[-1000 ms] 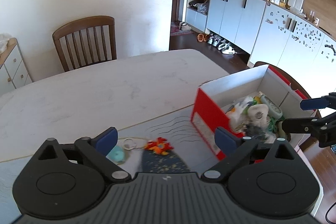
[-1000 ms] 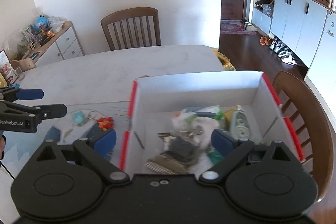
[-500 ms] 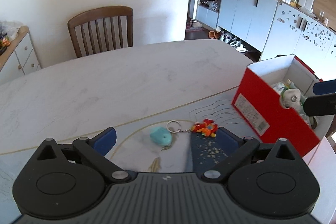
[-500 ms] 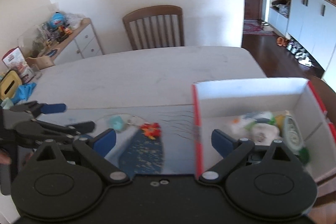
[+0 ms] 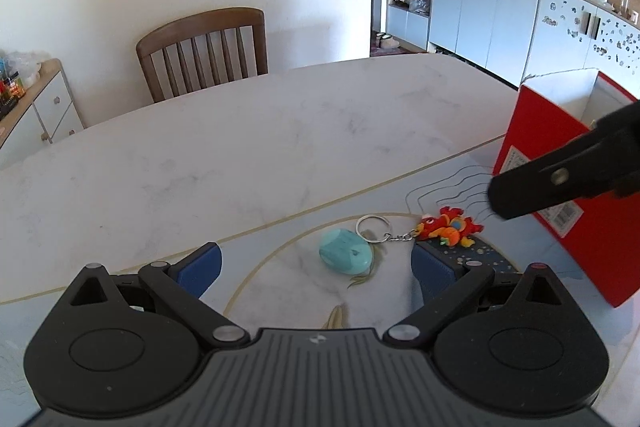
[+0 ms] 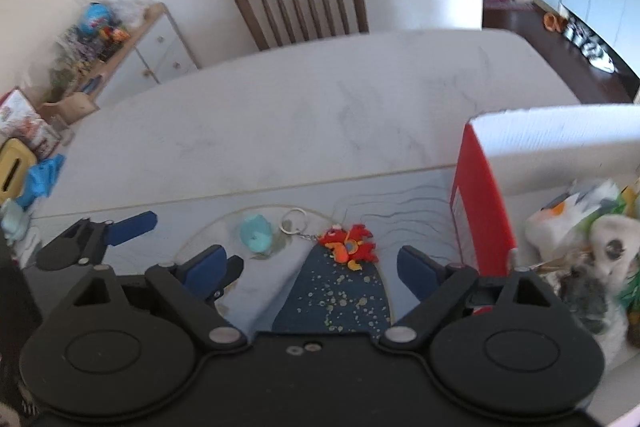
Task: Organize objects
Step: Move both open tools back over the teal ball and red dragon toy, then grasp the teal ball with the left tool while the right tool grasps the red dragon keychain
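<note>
A teal oval charm (image 5: 345,257) (image 6: 256,231) and a red-orange dragon keychain (image 5: 448,227) (image 6: 352,241) with its metal ring (image 5: 372,227) lie on a blue-grey placemat (image 6: 280,291). My left gripper (image 5: 316,269) (image 6: 184,247) is open and low over the mat, with the teal charm just ahead between its fingers. My right gripper (image 6: 312,265) is open with its jaws closing. The dragon keychain lies just beyond its fingertips, untouched. One of my right gripper's fingers (image 5: 552,183) hangs above the keychain in the left wrist view.
A red cardboard box (image 5: 560,195) (image 6: 480,195) stands on the mat's right side, holding several soft toys and packets. The white marble table (image 5: 240,147) stretches beyond. A wooden chair (image 5: 204,51) stands at its far side, a cluttered sideboard (image 6: 120,43) at far left.
My right gripper has swung left from above the box to over the mat and keychain. My left gripper has dropped closer to the teal charm. The box has shifted to the right in both views.
</note>
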Action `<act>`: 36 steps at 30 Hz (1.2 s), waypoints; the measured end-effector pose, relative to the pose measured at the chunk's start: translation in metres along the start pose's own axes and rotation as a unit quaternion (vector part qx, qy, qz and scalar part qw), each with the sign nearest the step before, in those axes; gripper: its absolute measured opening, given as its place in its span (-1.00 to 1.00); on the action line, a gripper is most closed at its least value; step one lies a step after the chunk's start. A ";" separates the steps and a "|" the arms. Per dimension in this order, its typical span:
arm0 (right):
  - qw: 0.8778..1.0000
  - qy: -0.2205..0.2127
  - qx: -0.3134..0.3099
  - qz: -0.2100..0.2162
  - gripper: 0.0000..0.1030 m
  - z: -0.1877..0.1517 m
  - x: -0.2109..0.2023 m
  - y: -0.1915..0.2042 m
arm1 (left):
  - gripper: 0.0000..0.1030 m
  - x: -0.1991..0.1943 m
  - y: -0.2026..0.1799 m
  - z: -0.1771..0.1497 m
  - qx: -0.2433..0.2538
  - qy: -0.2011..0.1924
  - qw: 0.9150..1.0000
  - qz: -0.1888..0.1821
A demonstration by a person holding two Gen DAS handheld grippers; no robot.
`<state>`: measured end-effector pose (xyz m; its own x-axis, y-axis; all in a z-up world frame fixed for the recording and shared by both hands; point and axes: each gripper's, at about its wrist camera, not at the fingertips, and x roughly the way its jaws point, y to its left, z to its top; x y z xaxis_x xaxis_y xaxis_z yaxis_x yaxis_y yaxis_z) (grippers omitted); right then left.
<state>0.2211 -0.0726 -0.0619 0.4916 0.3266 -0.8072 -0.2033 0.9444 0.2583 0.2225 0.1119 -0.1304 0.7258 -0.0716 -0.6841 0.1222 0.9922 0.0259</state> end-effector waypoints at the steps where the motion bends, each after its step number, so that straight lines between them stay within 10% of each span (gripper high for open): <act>1: 1.000 0.004 0.000 -0.005 0.76 -0.001 0.006 0.000 | 0.97 0.003 0.000 -0.001 0.000 0.001 1.000 0.000; 18: 0.998 0.032 -0.016 -0.055 0.51 0.000 0.068 -0.001 | 0.95 0.040 0.002 -0.008 -0.003 0.013 1.000 -0.012; 36: 0.997 0.055 -0.003 -0.062 0.30 0.004 0.091 -0.001 | 0.18 0.053 -0.006 -0.010 0.015 0.023 0.999 -0.036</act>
<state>0.2698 -0.0439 -0.1340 0.4181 0.2006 -0.8860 -0.1520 0.9770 0.1495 0.2539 0.1033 -0.1744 0.6820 -0.1372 -0.7184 0.1938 0.9810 -0.0033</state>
